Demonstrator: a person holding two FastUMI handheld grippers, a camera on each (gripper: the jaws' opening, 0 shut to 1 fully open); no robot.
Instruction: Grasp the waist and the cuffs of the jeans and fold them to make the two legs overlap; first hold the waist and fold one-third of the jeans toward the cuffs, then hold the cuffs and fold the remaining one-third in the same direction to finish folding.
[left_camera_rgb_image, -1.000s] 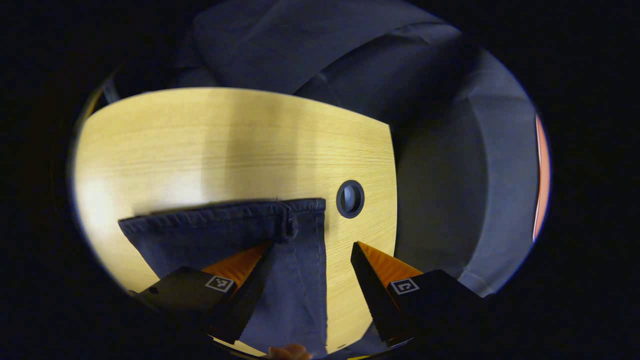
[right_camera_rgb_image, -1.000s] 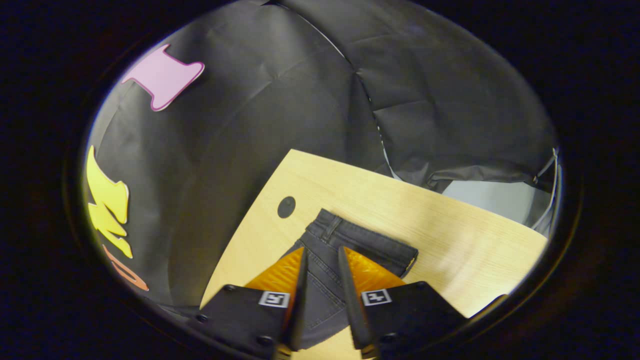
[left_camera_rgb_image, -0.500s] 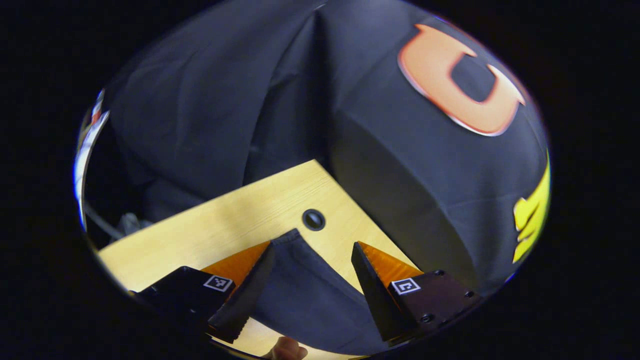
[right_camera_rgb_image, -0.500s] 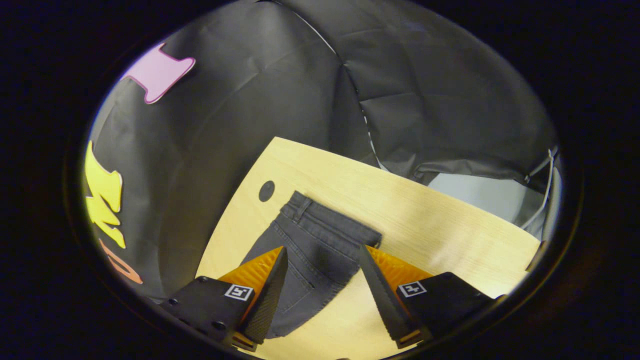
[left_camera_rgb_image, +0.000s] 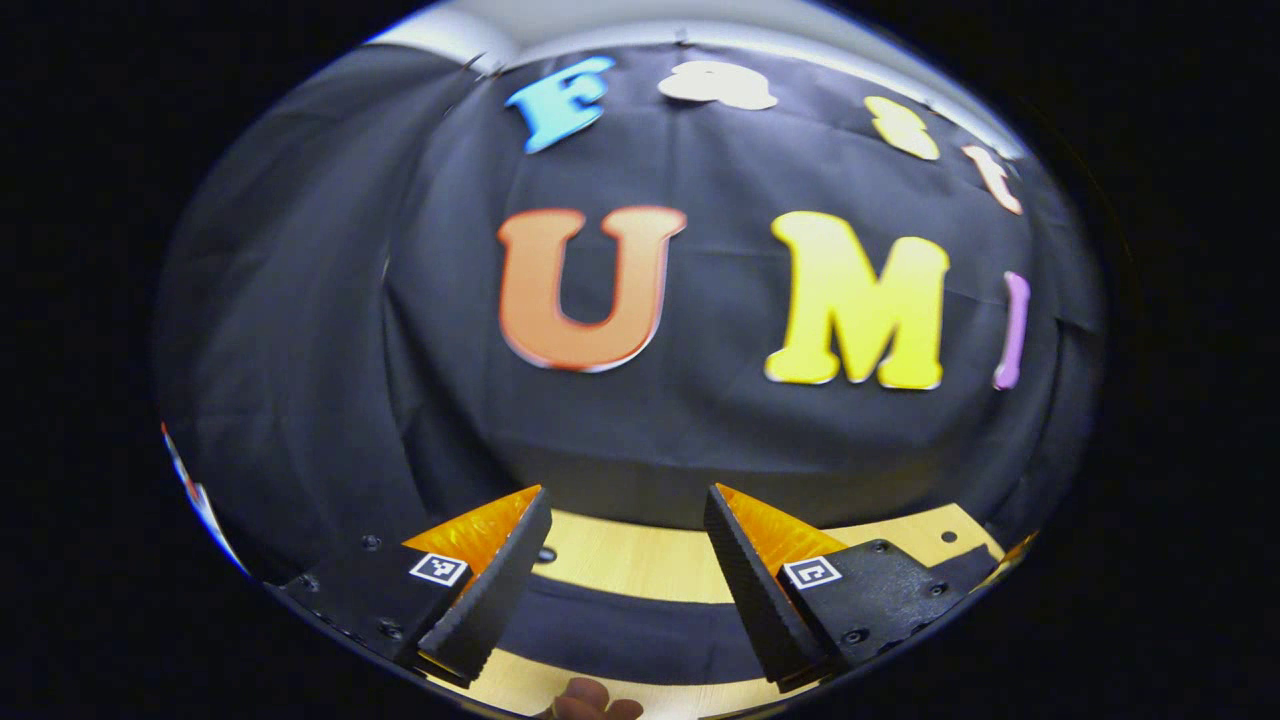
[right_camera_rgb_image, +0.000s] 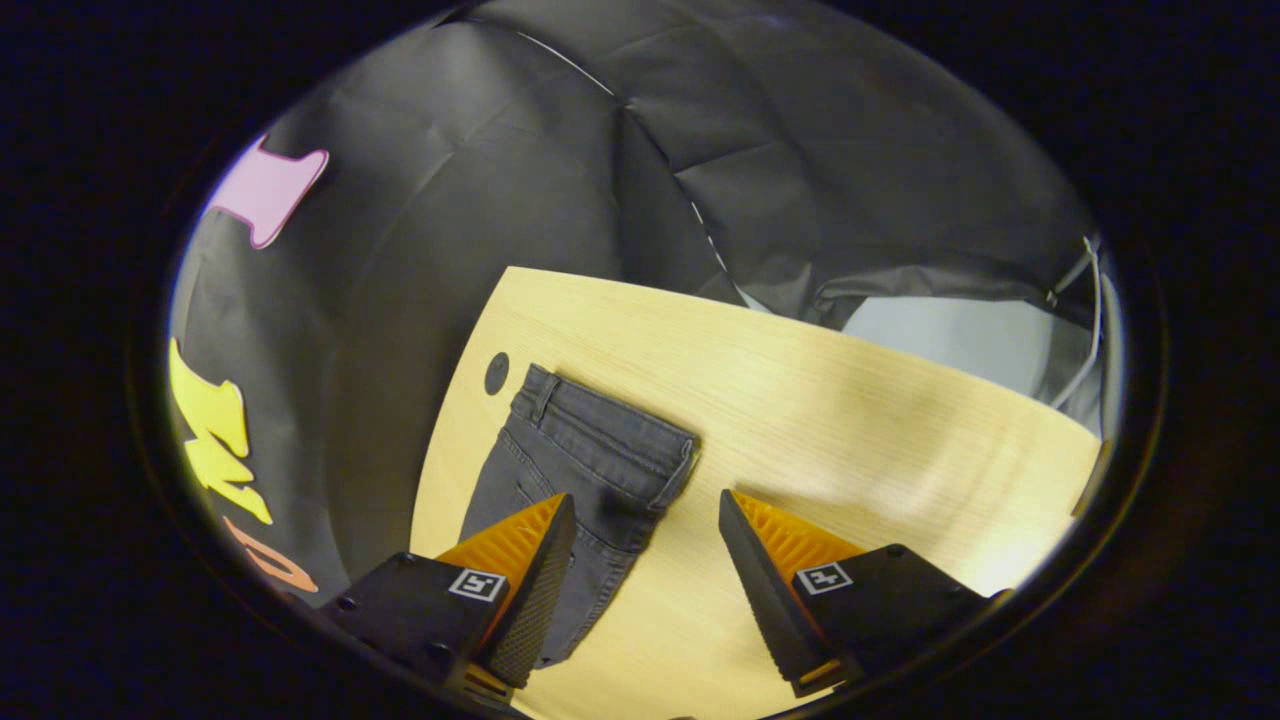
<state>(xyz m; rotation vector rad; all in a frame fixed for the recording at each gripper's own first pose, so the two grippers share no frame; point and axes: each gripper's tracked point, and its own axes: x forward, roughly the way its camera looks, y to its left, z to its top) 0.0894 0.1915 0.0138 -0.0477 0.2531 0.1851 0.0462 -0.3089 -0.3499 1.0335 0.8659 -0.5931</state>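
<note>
Left gripper (left_camera_rgb_image: 626, 585): fingers spread wide, holding nothing; raised and aimed level at the booth wall.
Right gripper (right_camera_rgb_image: 645, 580): fingers spread apart, nothing between the pads; tilted down over the table.
Jeans (right_camera_rgb_image: 575, 470): dark denim, lying flat on the table near its left edge in the right gripper view; waistband at the far end, belt loop visible; the near part runs under the right gripper's left finger (right_camera_rgb_image: 535, 590). In the left gripper view, a dark band of the cloth (left_camera_rgb_image: 620, 625) lies across the table between the fingers.
Table (right_camera_rgb_image: 850, 420): pale wood grain, rounded corner; bare to the right of the jeans.
Grommet hole (right_camera_rgb_image: 496, 372): dark round opening in the tabletop, just beside the waistband corner, not touching it.
Booth wall (right_camera_rgb_image: 480, 200): black creased cloth behind and beside the table.
Gap in wall (right_camera_rgb_image: 950, 335): light patch beyond the table's far edge, with a thin cord at its right.
Fingertip (left_camera_rgb_image: 590, 708): a person's, at the bottom edge of the left gripper view.
Obstructions: none between either gripper and the jeans.
</note>
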